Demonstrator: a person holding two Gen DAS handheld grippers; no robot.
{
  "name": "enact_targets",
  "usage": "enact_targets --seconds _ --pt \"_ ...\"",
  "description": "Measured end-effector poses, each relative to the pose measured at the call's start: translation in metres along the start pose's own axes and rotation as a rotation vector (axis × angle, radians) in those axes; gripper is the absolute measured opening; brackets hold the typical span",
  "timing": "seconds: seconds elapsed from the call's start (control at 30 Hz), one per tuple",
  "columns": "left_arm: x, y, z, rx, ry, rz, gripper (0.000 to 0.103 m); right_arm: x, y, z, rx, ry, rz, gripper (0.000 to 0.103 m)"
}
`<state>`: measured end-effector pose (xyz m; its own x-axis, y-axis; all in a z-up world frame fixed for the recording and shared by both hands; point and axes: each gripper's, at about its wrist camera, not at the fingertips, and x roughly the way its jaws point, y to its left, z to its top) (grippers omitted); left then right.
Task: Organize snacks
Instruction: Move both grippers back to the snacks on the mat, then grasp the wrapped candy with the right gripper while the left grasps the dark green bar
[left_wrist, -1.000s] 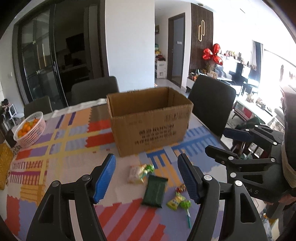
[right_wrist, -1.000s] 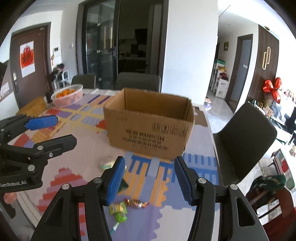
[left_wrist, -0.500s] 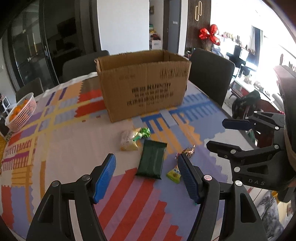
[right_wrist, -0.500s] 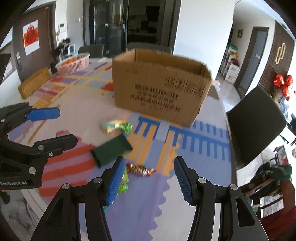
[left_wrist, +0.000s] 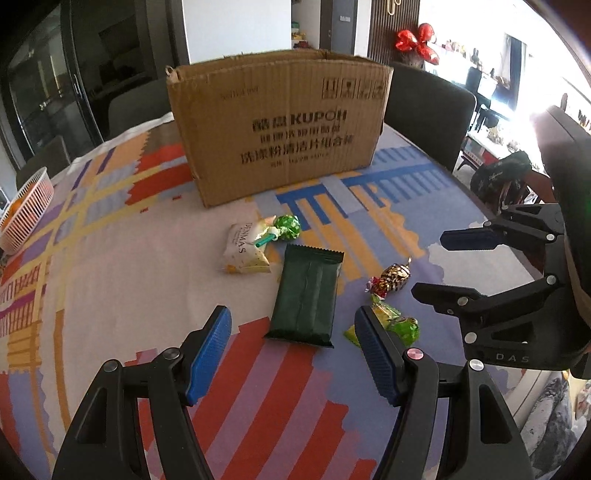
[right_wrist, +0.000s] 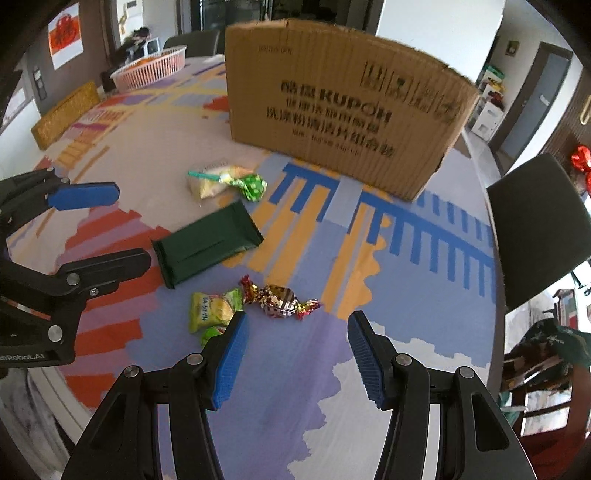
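Observation:
Several snacks lie on the patterned tablecloth in front of an open cardboard box (left_wrist: 280, 125) (right_wrist: 340, 110). A dark green packet (left_wrist: 306, 295) (right_wrist: 207, 245) lies in the middle. A white packet (left_wrist: 245, 251) (right_wrist: 210, 182) and a green lollipop (left_wrist: 286, 227) (right_wrist: 251, 186) lie nearer the box. A gold-and-red wrapped candy (left_wrist: 393, 277) (right_wrist: 280, 299) and yellow-green packets (left_wrist: 395, 323) (right_wrist: 210, 310) lie to the right. My left gripper (left_wrist: 295, 347) is open and empty, just short of the green packet. My right gripper (right_wrist: 295, 347) is open and empty, just short of the wrapped candy.
A pink basket of oranges (left_wrist: 26, 210) (right_wrist: 151, 68) stands at the far left of the table. Dark chairs (left_wrist: 428, 110) (right_wrist: 539, 229) stand behind and right of the table. The table's right edge (left_wrist: 480, 210) runs close to the right gripper.
Both grippers have moved forward and down toward the snacks; the box and snacks look larger and closer. Both stay open and empty.

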<state>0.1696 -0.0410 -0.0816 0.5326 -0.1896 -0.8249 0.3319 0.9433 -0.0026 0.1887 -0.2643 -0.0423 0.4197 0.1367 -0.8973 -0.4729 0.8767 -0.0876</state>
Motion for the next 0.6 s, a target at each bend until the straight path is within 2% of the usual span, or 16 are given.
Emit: enact_targets --seconds 0.6 --pt "0.051 -0.003 0.01 0.025 0.066 -0.034 0.069 0.033 -0.001 0.014 -0.08 0.051 0.048 0.056"
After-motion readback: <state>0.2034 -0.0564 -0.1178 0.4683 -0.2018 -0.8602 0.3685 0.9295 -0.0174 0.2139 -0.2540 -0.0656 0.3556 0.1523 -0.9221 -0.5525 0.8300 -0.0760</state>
